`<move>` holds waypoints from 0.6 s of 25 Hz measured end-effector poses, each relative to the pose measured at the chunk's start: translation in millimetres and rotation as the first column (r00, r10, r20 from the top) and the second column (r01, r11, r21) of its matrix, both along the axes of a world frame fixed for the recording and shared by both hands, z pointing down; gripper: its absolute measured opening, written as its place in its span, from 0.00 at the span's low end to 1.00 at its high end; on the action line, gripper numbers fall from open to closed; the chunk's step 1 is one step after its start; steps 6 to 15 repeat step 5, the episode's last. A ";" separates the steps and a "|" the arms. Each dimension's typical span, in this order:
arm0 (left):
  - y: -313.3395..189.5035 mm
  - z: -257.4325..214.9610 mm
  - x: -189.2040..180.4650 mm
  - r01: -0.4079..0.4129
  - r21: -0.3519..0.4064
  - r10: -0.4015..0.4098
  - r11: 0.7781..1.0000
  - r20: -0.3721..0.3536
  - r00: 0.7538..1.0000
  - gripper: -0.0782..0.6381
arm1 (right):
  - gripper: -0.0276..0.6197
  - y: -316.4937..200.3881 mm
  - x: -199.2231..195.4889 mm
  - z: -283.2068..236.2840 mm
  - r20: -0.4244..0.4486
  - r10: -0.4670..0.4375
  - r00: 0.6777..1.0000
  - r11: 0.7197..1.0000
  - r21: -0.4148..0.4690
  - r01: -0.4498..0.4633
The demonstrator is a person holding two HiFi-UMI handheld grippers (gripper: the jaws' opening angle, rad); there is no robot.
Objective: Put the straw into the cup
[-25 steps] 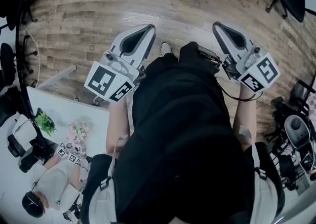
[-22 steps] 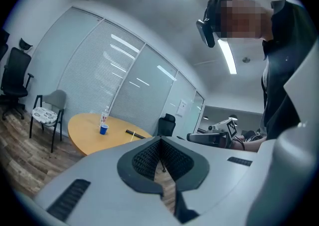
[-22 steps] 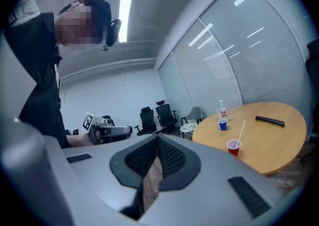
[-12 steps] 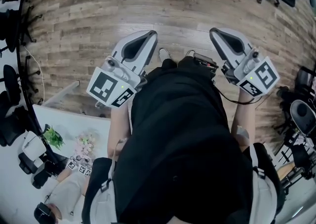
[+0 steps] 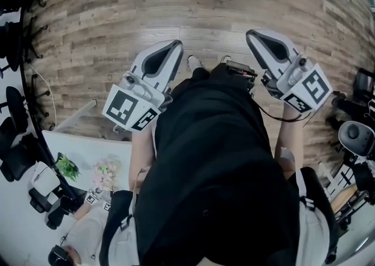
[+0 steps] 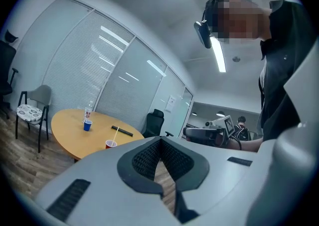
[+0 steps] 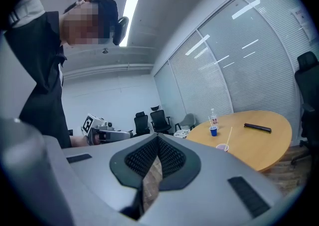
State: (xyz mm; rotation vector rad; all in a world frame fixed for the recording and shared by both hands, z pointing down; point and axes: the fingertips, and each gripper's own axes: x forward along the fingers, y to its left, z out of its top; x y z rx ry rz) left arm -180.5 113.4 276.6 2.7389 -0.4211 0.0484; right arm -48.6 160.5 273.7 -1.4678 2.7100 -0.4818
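Observation:
A red cup [image 6: 110, 144] stands on the round wooden table [image 6: 70, 130] far ahead, and a pale straw [image 6: 115, 134] leans out of it. In the right gripper view the same cup [image 7: 222, 147] and straw [image 7: 229, 135] sit near the table's front edge. My left gripper [image 6: 160, 139] is shut with nothing in it, held level at waist height and well short of the table. My right gripper [image 7: 157, 136] is likewise shut on nothing. In the head view the left gripper [image 5: 177, 44] and the right gripper [image 5: 251, 34] flank the person's black-clad body.
A blue cup [image 6: 87, 125], a clear bottle [image 6: 88, 113] and a long black object [image 6: 122, 131] also sit on the table. Office chairs [image 7: 159, 119] and a grey chair [image 6: 31, 113] stand around it. The floor [image 5: 105, 19] is wood plank. A white table [image 5: 88, 159] lies behind at the left.
In the head view the wooden table's edge has slid toward the top of the frame and both grippers sit slightly higher. Both stay shut.

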 end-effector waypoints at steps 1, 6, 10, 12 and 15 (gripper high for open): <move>1.3 -0.3 0.2 -0.001 0.002 0.001 1.000 -0.001 1.000 0.12 | 0.07 1.5 0.6 0.1 0.002 0.002 1.000 1.000 0.001 -0.002; 4.1 -0.4 0.3 0.000 0.009 0.000 1.000 0.001 1.000 0.12 | 0.07 5.5 2.5 1.2 0.003 0.012 1.000 1.000 0.003 -0.012; 4.1 -0.4 0.3 0.000 0.009 0.000 1.000 0.001 1.000 0.12 | 0.07 5.5 2.5 1.2 0.003 0.012 1.000 1.000 0.003 -0.012; 4.1 -0.4 0.3 0.000 0.009 0.000 1.000 0.001 1.000 0.12 | 0.07 5.5 2.5 1.2 0.003 0.012 1.000 1.000 0.003 -0.012; 4.1 -0.4 0.3 0.000 0.009 0.000 1.000 0.001 1.000 0.12 | 0.07 5.5 2.5 1.2 0.003 0.012 1.000 1.000 0.003 -0.012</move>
